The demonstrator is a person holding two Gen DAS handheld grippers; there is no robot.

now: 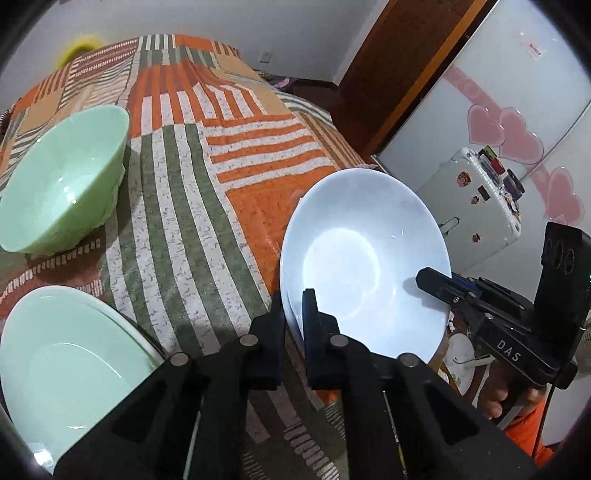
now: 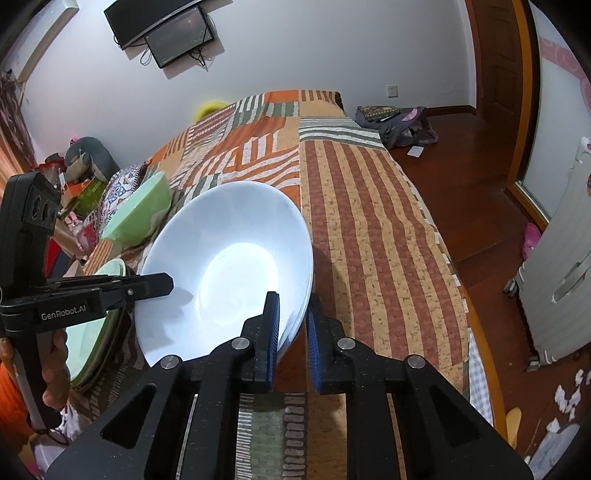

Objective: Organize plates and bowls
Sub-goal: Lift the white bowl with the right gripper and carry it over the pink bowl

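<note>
Both tools grip one white bowl [image 1: 364, 258] above the striped bed [image 1: 207, 192]: left tool [image 1: 293, 314] clamps its near-left rim, right tool [image 2: 293, 325] its near-right rim. Green bowl [image 1: 62, 184] and plate [image 1: 70, 365] lie left.

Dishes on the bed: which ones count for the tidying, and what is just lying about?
For the job:
white bowl, gripped by both grippers
green bowl
green plate

Lying about:
suitcase
bag on floor
wall screen
</note>
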